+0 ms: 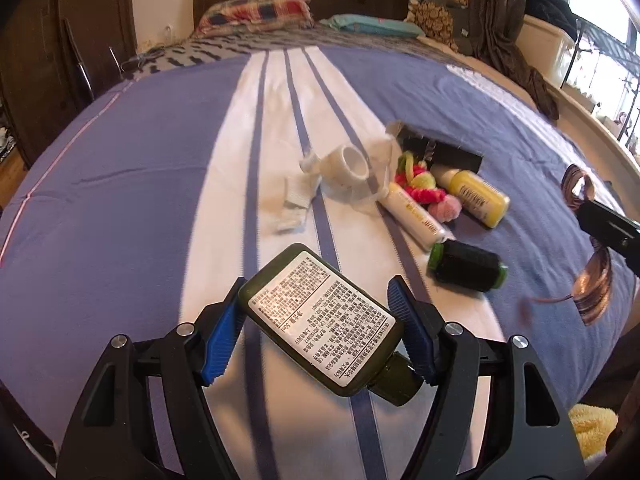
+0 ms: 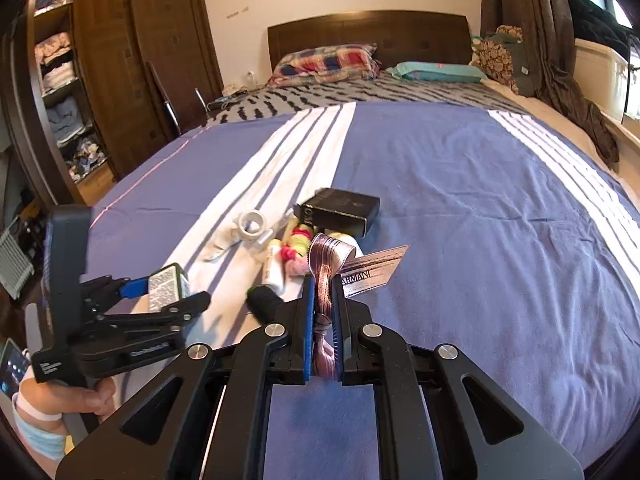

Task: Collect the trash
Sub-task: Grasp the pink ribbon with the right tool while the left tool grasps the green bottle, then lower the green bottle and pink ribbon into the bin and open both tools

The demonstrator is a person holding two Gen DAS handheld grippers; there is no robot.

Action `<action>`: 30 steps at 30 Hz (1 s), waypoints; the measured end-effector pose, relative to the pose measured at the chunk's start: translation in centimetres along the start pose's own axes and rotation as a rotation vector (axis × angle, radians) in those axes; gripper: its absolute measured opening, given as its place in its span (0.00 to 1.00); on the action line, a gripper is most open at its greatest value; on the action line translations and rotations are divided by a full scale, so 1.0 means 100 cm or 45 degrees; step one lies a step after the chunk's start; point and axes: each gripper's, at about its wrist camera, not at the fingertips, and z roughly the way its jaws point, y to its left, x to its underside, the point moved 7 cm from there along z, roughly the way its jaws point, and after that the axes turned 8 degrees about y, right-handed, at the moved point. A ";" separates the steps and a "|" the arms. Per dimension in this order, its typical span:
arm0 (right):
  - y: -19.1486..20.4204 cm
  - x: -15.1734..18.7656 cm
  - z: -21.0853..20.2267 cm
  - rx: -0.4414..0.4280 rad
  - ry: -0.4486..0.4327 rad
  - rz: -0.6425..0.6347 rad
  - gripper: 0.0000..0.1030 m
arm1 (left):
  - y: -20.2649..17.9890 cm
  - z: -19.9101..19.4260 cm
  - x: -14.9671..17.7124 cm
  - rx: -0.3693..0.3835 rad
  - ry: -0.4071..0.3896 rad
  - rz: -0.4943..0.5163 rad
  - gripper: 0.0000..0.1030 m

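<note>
left gripper (image 1: 320,322) jaws clamping green bottle (image 1: 326,320), right gripper (image 2: 322,312) jaws pinching ribbon (image 2: 326,268)

Two black claws (image 1: 316,328) (image 2: 323,316) with ribbed blue pads (image 1: 218,344), silver screws, bare hand (image 2: 80,398) with pale cuff

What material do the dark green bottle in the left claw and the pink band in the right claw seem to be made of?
Dark green bottle: probably plastic, smooth with a slight sheen, carrying a glossy white printed label. It sits between the pads of the left claw.

Pink band: most likely woven satin ribbon; it shines, bends in soft loops and bears printed lettering. The right claw pinches it.
</note>
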 end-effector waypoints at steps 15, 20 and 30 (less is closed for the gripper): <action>0.039 0.029 -0.118 0.001 -0.217 -0.023 0.09 | -0.026 -0.146 0.048 0.059 -0.264 0.049 0.65; 0.045 0.059 -0.137 -0.013 -0.222 -0.010 0.09 | -0.034 -0.163 0.081 0.085 -0.274 0.051 0.65; 0.046 0.134 -0.124 -0.012 -0.069 0.027 0.09 | -0.046 -0.142 0.156 0.148 -0.136 0.074 0.65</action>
